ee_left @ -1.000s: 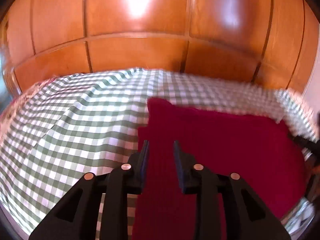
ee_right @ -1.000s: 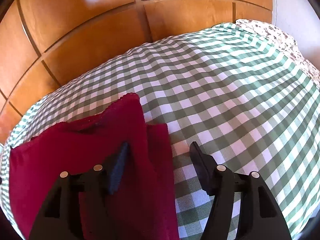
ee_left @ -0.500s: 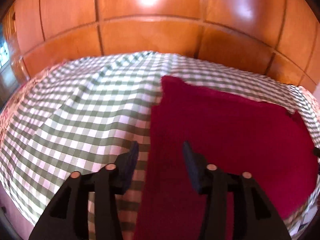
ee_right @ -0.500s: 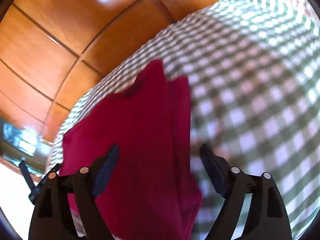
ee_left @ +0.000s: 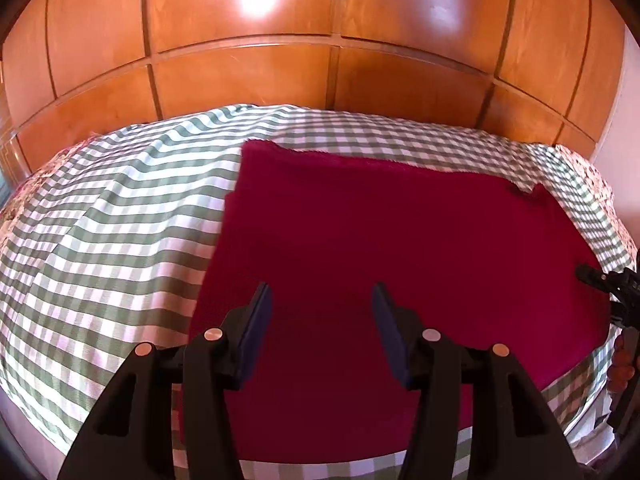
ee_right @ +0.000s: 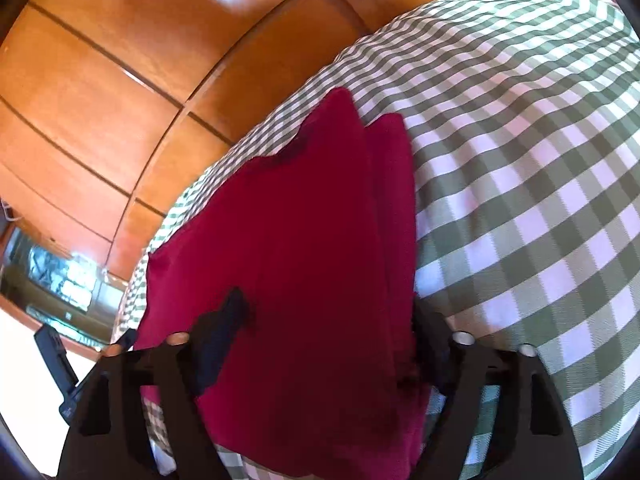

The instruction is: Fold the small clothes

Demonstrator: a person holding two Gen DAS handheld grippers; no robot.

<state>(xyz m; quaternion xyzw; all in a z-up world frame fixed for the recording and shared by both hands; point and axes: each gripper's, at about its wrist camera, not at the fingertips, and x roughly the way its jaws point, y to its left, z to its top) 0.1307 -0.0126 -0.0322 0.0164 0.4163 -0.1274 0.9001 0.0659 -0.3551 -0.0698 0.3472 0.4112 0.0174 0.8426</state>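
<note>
1. I see the red garment (ee_left: 400,248) lying folded on the checked cloth (ee_left: 120,208), toward 3 o'clock in my left view.
2. My left gripper (ee_left: 322,304) hangs over it, jaws apart, empty.
3. My right gripper (ee_right: 332,328) straddles the garment's edge; its jaws were just closing, and I cannot tell whether they pinch it.

So the folded garment (ee_left: 400,248) lies flat on the checked cloth (ee_left: 112,216), right under and ahead of the left gripper (ee_left: 322,308) — bare cloth off to its left, wood panels (ee_left: 248,76) behind. The right gripper (ee_right: 332,320) straddles the garment's near right edge — open cloth to its right, panels beyond.
</note>
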